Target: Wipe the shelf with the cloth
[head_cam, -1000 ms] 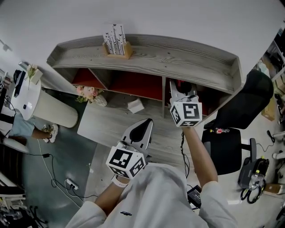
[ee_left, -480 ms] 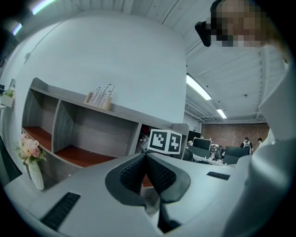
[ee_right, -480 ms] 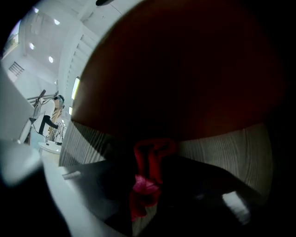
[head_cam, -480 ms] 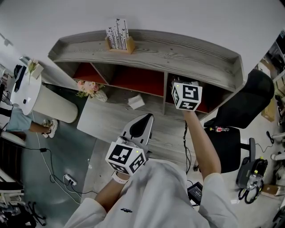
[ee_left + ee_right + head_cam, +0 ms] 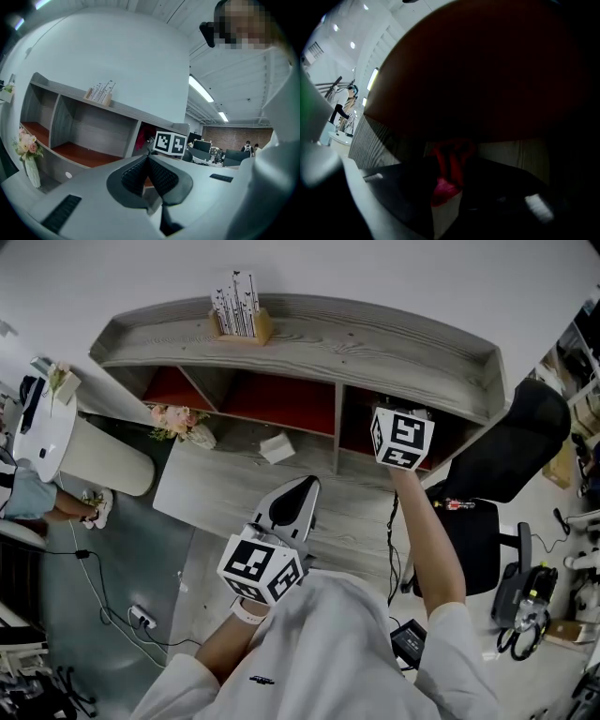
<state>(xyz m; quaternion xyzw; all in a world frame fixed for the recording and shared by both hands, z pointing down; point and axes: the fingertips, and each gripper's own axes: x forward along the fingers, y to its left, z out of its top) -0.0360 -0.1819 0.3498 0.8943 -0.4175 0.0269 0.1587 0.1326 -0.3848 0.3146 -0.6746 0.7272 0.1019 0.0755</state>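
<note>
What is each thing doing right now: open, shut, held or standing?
left gripper: shut, empty.
right gripper: shut on the cloth, reaching into the right compartment of the shelf.
cloth: red, pinched between the jaws.
vase of flowers: standing upright.

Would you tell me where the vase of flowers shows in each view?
Head view: vase of flowers, left, before the left compartment of the shelf.
Left gripper view: far left edge, low.
Right gripper view: not in it.
Shared landmark: the grey shelf; the right gripper view looks into its right compartment.
</note>
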